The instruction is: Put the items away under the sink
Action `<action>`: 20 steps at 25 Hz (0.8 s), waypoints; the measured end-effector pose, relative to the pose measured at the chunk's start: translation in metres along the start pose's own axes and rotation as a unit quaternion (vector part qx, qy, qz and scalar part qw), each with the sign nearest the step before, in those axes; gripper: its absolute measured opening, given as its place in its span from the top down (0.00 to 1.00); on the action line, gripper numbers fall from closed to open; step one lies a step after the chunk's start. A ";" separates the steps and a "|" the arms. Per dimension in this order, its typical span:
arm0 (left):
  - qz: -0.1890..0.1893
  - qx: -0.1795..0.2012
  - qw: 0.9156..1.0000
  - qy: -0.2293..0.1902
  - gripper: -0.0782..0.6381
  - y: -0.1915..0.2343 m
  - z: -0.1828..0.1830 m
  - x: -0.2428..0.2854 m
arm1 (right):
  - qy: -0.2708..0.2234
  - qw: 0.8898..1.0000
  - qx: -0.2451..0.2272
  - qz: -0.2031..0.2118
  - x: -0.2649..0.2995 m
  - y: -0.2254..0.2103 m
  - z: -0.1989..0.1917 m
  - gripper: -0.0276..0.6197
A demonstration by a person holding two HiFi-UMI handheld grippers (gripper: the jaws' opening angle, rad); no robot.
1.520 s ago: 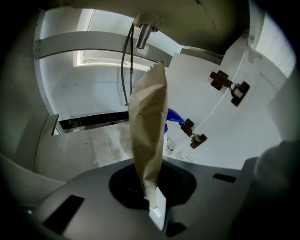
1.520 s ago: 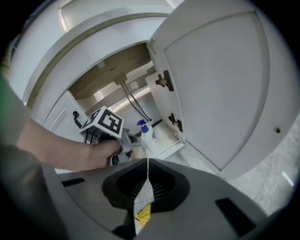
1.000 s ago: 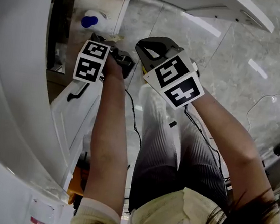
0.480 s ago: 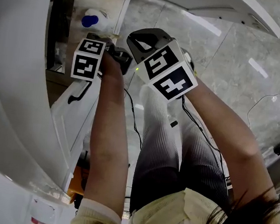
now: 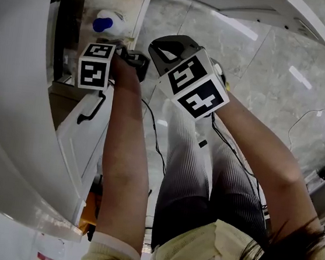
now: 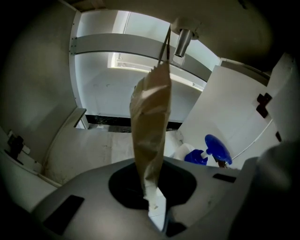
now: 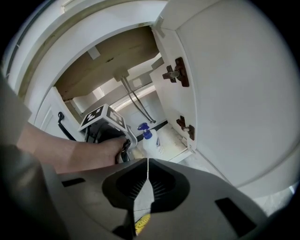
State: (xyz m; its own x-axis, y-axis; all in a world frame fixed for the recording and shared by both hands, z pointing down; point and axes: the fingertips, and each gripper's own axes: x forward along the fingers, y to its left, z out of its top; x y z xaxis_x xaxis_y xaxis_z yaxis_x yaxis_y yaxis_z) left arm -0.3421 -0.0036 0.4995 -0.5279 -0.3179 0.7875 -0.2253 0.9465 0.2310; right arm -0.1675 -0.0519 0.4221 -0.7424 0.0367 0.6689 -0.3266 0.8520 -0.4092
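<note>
My left gripper (image 6: 154, 206) is shut on a brown paper bag (image 6: 150, 122), which sticks out from the jaws into the cabinet under the sink. A white spray bottle with a blue head (image 6: 206, 152) stands on the cabinet floor, to the right of the bag. In the head view the left gripper's marker cube (image 5: 93, 72) sits at the cabinet opening, just below the spray bottle (image 5: 105, 22). My right gripper (image 7: 147, 161) is shut with nothing between its jaws. It hangs outside the cabinet, behind and to the right of the left gripper's cube (image 7: 101, 117).
An open white cabinet door (image 7: 234, 93) with dark hinges stands at the right. Another door with a black handle (image 5: 91, 109) lies below the left gripper. A drain pipe (image 6: 182, 40) hangs from the cabinet top. The person's legs (image 5: 194, 160) are over a marble floor (image 5: 275, 70).
The left gripper's cube has shifted left toward the cabinet opening and rolled slightly, with the bag still in its jaws. The right gripper has hardly moved.
</note>
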 end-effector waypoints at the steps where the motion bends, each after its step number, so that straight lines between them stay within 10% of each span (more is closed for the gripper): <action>1: 0.003 -0.005 1.000 -0.005 0.83 0.001 0.001 0.000 | 0.000 1.000 0.001 0.000 0.001 -0.001 0.000 0.91; 15: 0.038 -0.019 0.999 -0.020 0.83 0.010 0.008 0.005 | -0.006 1.000 0.007 0.002 0.003 0.000 0.005 0.91; 20: 0.025 -0.027 0.999 -0.012 0.68 0.006 0.005 0.010 | -0.008 1.000 0.010 0.001 0.001 -0.001 0.003 0.91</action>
State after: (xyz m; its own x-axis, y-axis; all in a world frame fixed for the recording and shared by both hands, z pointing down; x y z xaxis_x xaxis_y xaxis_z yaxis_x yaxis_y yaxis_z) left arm -0.3526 -0.0009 0.5058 -0.5574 -0.2702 0.7851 -0.1542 0.9628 0.2219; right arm -0.1697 -0.0542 0.4214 -0.7523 0.0294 0.6582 -0.3373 0.8410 -0.4231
